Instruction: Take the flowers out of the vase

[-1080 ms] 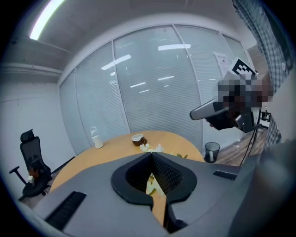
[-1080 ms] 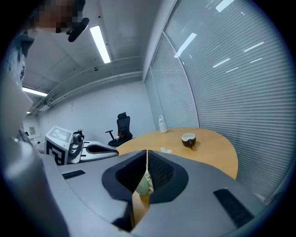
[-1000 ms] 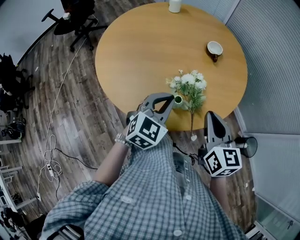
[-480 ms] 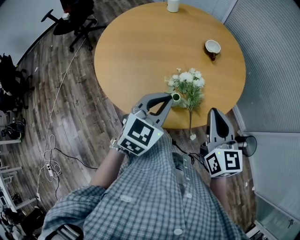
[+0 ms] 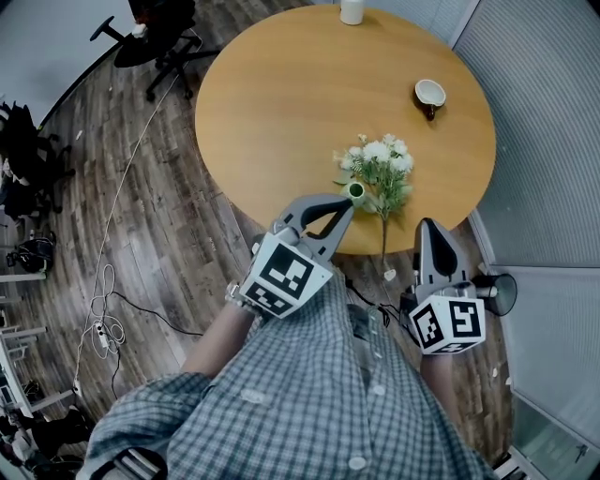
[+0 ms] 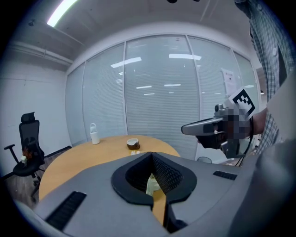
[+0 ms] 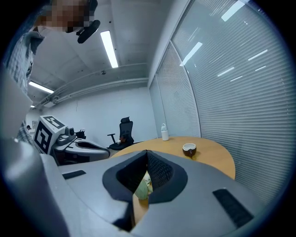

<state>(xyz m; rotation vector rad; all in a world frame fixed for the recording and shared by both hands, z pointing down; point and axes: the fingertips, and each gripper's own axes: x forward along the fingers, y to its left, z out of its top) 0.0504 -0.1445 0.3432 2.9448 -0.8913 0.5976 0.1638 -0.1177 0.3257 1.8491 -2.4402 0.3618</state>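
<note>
White flowers [image 5: 379,157] with green leaves lie on the round wooden table [image 5: 281,103] near its front edge. One long stem [image 5: 383,239] reaches past the rim. Beside the blossoms sits a small green vase [image 5: 356,191]. My left gripper [image 5: 347,204] is shut, with its tips right next to the vase; I cannot tell whether they touch it. My right gripper [image 5: 432,225] is shut too and hovers at the table edge, right of the stem. In both gripper views a bit of the flowers [image 6: 151,185] [image 7: 142,186] shows through the gap behind the closed jaws.
A brown-and-white cup [image 5: 429,95] stands at the table's far right, and a white bottle [image 5: 352,9] at the far edge. An office chair [image 5: 155,37] stands on the wood floor to the left. Cables [image 5: 103,309] trail across the floor. Blinds cover the wall on the right.
My left gripper has lifted a little and rolled slightly, its tips staying by the vase. The right gripper has hardly moved.
</note>
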